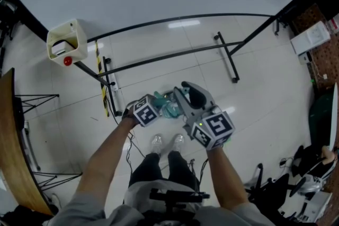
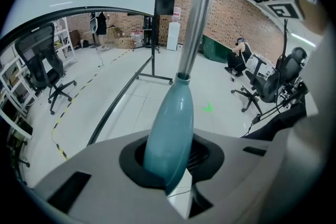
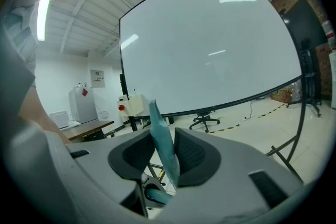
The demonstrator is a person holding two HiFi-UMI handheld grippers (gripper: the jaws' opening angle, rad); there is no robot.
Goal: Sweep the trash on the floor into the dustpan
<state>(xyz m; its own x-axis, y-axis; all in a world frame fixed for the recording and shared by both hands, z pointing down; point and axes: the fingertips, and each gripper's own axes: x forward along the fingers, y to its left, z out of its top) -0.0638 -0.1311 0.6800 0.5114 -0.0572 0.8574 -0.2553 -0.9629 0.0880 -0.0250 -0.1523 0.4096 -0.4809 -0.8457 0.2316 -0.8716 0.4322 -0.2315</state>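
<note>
Gripping teal broom handle (image 2: 170,134) and dustpan handle (image 3: 161,139).

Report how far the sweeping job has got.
Done: both tools look picked up. In hand: the left gripper is clamped on the teal grip of a metal pole, the right gripper on a thin teal plastic piece. Left: apparently all the sweeping; no trash shows on the tiled floor, and no dustpan tray is plainly visible.
</note>
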